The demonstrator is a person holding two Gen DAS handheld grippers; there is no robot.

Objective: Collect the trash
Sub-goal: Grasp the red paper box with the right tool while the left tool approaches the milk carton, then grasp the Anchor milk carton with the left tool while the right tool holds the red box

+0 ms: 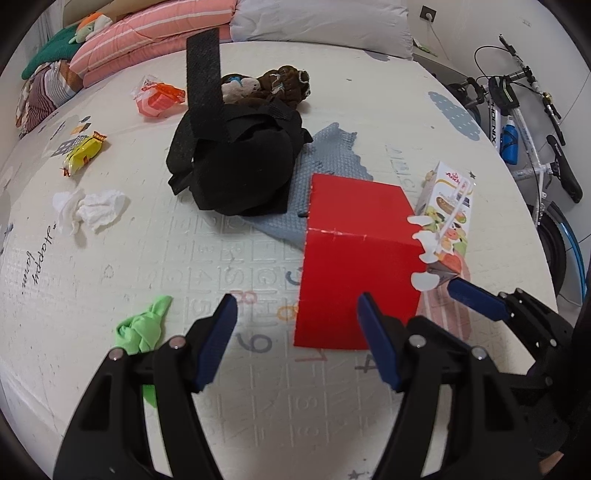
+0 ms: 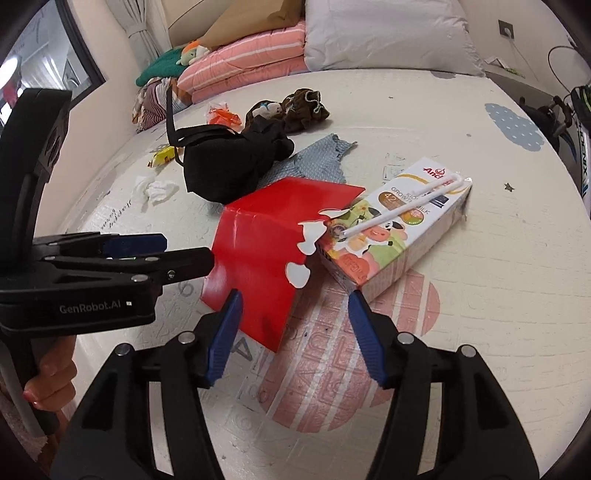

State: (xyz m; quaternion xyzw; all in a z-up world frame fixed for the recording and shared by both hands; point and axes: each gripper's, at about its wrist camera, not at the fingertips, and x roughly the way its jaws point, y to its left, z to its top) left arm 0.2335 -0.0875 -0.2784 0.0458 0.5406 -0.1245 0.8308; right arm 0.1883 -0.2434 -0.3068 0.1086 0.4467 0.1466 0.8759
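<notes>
A red folded paper carton (image 1: 354, 258) lies on the play mat, also in the right wrist view (image 2: 266, 254). A milk carton with a straw (image 2: 399, 225) lies against its right side, also in the left wrist view (image 1: 448, 218). My left gripper (image 1: 297, 339) is open and empty, just short of the red carton's near left corner. My right gripper (image 2: 295, 336) is open and empty above the red carton's near edge; its finger (image 1: 476, 299) shows in the left view. More trash on the mat: green scrap (image 1: 142, 328), white tissue (image 1: 90, 208), yellow wrapper (image 1: 83, 153), orange wrapper (image 1: 157, 98).
A black bag (image 1: 236, 166) with a raised strap sits mid-mat on a grey cloth (image 1: 325, 155). A brown sock bundle (image 1: 273, 86) lies behind it. Pink bedding (image 1: 155, 40) and a grey pillow (image 1: 325, 26) line the back. A bicycle (image 1: 524, 122) stands to the right.
</notes>
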